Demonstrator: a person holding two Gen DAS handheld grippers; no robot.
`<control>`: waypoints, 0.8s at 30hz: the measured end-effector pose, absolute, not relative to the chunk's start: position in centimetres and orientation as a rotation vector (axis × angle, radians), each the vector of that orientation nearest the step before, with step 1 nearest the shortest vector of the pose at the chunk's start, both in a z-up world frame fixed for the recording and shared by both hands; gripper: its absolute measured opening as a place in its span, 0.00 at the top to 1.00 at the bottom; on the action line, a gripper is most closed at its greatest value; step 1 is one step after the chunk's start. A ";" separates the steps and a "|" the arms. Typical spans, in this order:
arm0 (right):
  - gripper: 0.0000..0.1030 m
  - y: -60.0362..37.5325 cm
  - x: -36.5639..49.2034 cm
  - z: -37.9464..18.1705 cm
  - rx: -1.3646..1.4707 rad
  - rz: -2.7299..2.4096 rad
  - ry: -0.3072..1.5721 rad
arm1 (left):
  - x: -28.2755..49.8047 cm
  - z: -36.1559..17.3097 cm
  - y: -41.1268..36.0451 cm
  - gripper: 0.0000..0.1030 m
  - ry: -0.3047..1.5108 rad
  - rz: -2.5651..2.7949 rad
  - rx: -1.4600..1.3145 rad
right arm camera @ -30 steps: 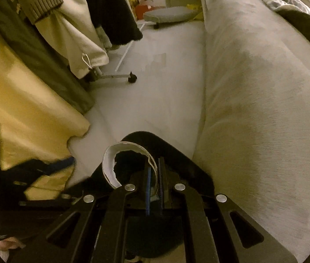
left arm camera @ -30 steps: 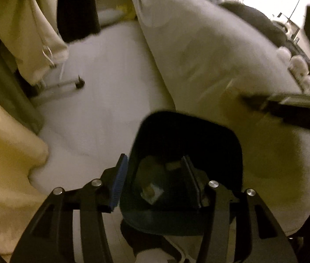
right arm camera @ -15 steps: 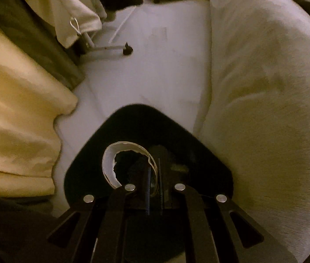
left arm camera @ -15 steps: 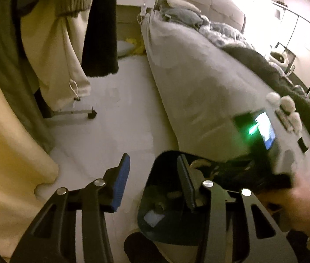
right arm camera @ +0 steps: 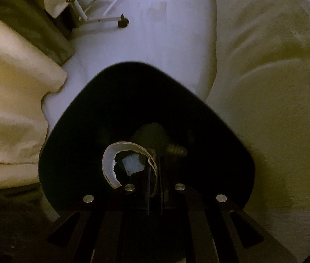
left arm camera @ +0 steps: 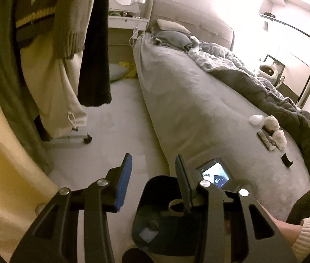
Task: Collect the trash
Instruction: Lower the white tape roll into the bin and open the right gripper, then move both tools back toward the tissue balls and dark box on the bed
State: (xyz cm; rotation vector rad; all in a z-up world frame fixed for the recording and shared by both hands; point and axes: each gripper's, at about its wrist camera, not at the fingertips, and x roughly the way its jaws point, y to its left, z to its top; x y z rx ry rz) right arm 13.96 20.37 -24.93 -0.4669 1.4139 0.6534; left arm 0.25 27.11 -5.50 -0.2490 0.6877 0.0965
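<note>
Disposal is proceeding at the black bin (right arm camera: 89,153) standing on the floor between the bed (left arm camera: 187,100) and the curtain. The right gripper (right arm camera: 153,188) is pointing straight down into the bin mouth, jaws pinched together on a curled paper strip (right arm camera: 108,164). Release is best made only once the strip is hanging inside the rim, so that it is not catching the edge. The left gripper (left arm camera: 152,179) is hovering above with jaws partly apart, having just been closing, and gripping nothing. White wads (left arm camera: 268,125) are lying on the bed, apparently awaiting collection.
</note>
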 end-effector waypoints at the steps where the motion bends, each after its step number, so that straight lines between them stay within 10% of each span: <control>1: 0.92 20.4 13.9 -25.1 -0.473 0.655 1.422 | 0.2 -5.4 26.9 0.58 0.687 0.096 -0.241; 3: 0.59 20.5 13.7 -25.3 -0.483 0.655 1.427 | 0.3 -5.3 26.7 0.58 0.687 0.095 -0.228; 5: 0.46 20.6 13.5 -25.4 -0.487 0.659 1.422 | 0.4 -5.1 26.6 0.58 0.681 0.086 -0.233; 24: 0.35 20.6 12.1 -18.6 -0.364 0.859 1.277 | 1.6 -1.2 25.3 0.40 0.586 0.072 -0.209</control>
